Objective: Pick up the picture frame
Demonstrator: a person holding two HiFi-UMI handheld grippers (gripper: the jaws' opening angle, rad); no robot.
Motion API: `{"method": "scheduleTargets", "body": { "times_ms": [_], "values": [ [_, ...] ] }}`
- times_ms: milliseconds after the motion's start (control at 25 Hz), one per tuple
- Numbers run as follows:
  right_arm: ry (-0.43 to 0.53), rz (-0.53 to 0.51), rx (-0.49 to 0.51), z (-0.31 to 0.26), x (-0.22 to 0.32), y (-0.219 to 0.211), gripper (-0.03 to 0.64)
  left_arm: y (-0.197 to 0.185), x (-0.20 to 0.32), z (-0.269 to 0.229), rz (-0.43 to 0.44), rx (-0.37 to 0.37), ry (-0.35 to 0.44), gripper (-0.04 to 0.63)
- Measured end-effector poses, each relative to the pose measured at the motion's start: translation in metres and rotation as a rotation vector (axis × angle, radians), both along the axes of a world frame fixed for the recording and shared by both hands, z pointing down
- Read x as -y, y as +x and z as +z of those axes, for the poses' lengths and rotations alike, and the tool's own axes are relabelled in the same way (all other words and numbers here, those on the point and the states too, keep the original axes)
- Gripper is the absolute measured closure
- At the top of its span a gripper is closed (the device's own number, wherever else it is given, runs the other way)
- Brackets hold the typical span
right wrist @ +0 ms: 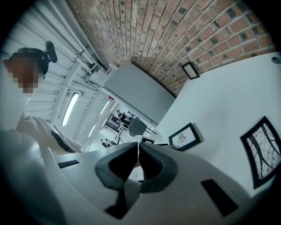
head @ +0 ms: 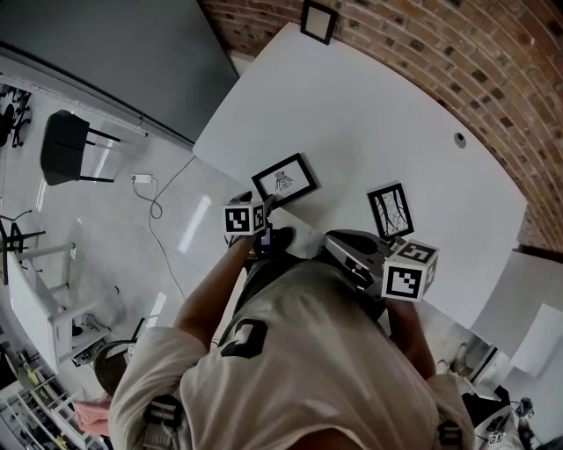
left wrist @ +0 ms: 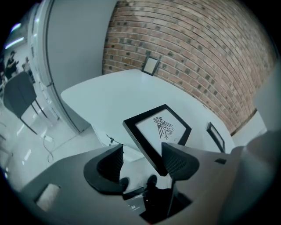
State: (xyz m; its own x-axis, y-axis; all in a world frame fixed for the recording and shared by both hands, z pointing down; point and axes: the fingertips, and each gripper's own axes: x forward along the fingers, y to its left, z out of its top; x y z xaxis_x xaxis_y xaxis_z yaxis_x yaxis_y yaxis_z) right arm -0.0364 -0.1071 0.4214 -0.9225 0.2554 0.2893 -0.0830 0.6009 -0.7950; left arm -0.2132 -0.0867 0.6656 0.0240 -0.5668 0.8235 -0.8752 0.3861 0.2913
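Note:
A black picture frame (head: 283,180) with a bird print lies flat on the white table (head: 352,114), near its front edge. My left gripper (head: 264,206) points steeply down at the frame's near corner. In the left gripper view the frame (left wrist: 160,129) has its near corner reaching in between the wide-apart jaws of my left gripper (left wrist: 142,154), close beside the right pad (left wrist: 178,160); the left pad stands well clear of it. My right gripper (head: 339,242) hovers at the table's front, shut (right wrist: 139,151) with nothing in it. The bird frame (right wrist: 185,136) shows beyond it.
A second black frame (head: 391,211) with a branch print lies to the right (right wrist: 261,151). A third small frame (head: 318,19) leans on the brick wall at the table's far end. A dark chair (head: 66,145) and a cable (head: 149,189) are on the floor to the left.

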Motion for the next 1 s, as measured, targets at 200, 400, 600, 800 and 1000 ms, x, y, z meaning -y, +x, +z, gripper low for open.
{"method": "scheduleTargets", "body": {
  "times_ms": [200, 400, 600, 800, 1000],
  "values": [
    [-0.013, -0.010, -0.008, 0.001, -0.002, -0.002, 0.612, 0.000, -0.005, 0.009, -0.128, -0.234, 0.031, 0.320],
    [-0.012, -0.036, -0.029, 0.002, -0.006, -0.007, 0.612, 0.001, -0.004, 0.013, -0.143, -0.356, 0.105, 0.313],
    [-0.013, -0.056, -0.066, 0.005, -0.010, -0.012, 0.612, 0.006, -0.005, 0.018, -0.227, -0.576, 0.200, 0.313],
    [-0.012, -0.061, -0.088, 0.005, -0.012, -0.018, 0.612, 0.006, -0.001, 0.017, -0.194, -0.628, 0.252, 0.314],
    [-0.026, -0.053, -0.109, 0.011, -0.014, -0.023, 0.612, 0.012, 0.008, 0.013, -0.153, -0.726, 0.295, 0.291]
  ]
}}
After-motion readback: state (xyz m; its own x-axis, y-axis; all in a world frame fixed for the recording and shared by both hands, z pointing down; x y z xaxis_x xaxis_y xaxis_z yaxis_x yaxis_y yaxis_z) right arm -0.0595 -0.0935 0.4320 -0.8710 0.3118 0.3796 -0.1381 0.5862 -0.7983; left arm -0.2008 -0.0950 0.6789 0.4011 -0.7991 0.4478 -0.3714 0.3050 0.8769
